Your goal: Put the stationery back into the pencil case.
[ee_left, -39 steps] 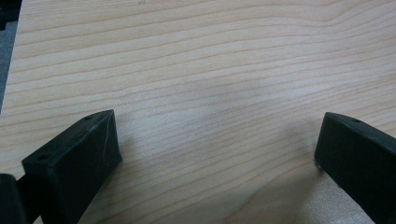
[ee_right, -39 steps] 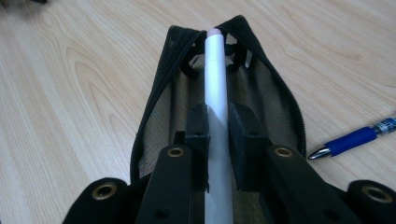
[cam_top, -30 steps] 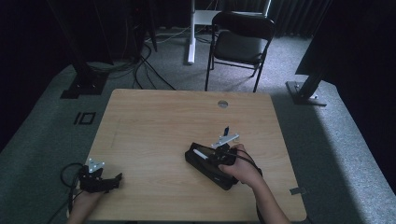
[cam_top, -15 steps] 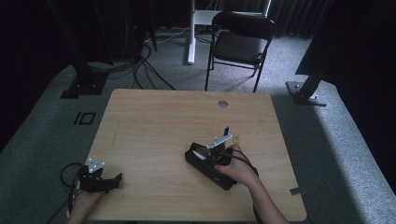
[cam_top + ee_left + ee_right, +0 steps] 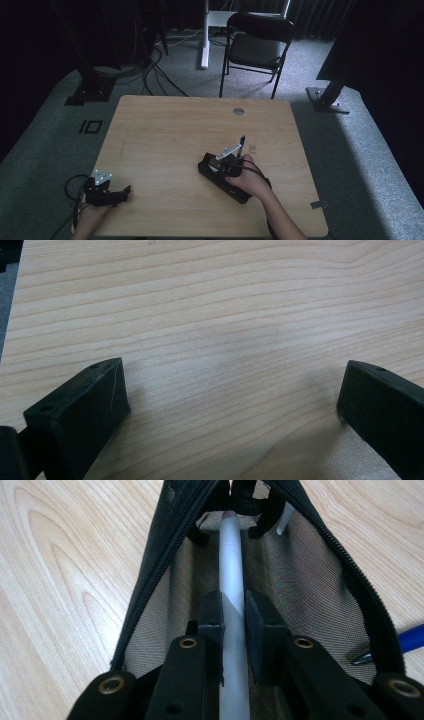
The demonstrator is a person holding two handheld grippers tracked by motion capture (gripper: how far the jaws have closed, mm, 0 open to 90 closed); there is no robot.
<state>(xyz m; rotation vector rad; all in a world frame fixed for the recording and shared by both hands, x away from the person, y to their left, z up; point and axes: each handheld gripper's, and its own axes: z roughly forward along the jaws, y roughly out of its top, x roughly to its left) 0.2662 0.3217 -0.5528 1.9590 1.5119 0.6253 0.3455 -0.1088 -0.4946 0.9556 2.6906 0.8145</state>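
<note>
A black zip pencil case point(image 5: 239, 191) lies open on the wooden table point(image 5: 165, 135), right of centre. My right gripper point(image 5: 220, 163) is over its mouth, held by a hand. In the right gripper view this gripper point(image 5: 233, 607) is shut on a grey pen point(image 5: 232, 555) that points into the case's mesh-lined inside point(image 5: 310, 565). A blue pen point(image 5: 410, 636) lies at the case's right edge, tip on the zip, and also shows in the high view point(image 5: 242, 141). My left gripper point(image 5: 122, 192) rests at the table's near left corner, its jaws wide apart point(image 5: 230, 400) over bare wood.
A small pale object point(image 5: 253, 148) lies on the table just right of the blue pen. A round cable port point(image 5: 238, 111) sits near the far edge. A black folding chair point(image 5: 257, 50) stands beyond the table, with cables on the floor at left.
My right gripper and hand have shifted slightly left over the case with the grey pen. The left gripper has not moved.
</note>
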